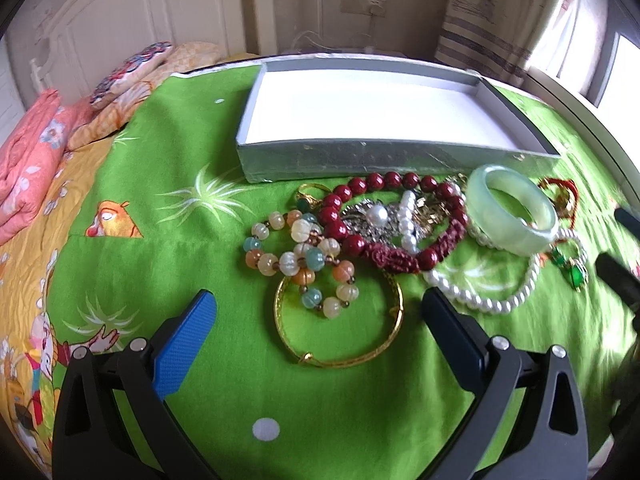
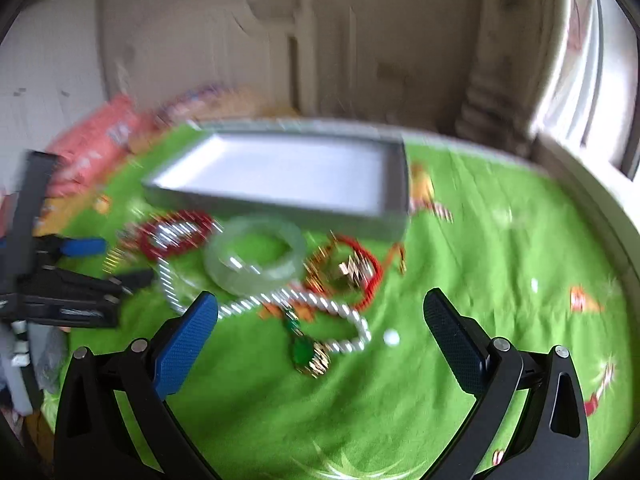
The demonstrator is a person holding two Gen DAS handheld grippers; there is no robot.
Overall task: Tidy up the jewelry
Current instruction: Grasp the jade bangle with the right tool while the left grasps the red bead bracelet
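Note:
A pile of jewelry lies on the green bedsheet in front of an empty grey box (image 1: 360, 160) with a white floor. The left wrist view shows a gold bangle (image 1: 340, 320), a pastel bead bracelet (image 1: 304, 252), a dark red bead bracelet (image 1: 384, 216), a pale jade bangle (image 1: 512, 208) and a white pearl necklace (image 1: 480, 296). My left gripper (image 1: 320, 308) is open, its fingers on either side of the gold bangle. My right gripper (image 2: 320, 312) is open above the pearl necklace (image 2: 340, 312) and a green pendant (image 2: 304, 352); that view is blurred. The jade bangle (image 2: 256, 260) and box (image 2: 280, 200) show there too.
Folded pink bedding (image 1: 28, 160) and pillows (image 1: 132, 68) lie at the far left of the bed. A wall, curtain (image 1: 500, 20) and window stand behind the box. The left gripper (image 2: 72, 280) appears at the left edge of the right wrist view.

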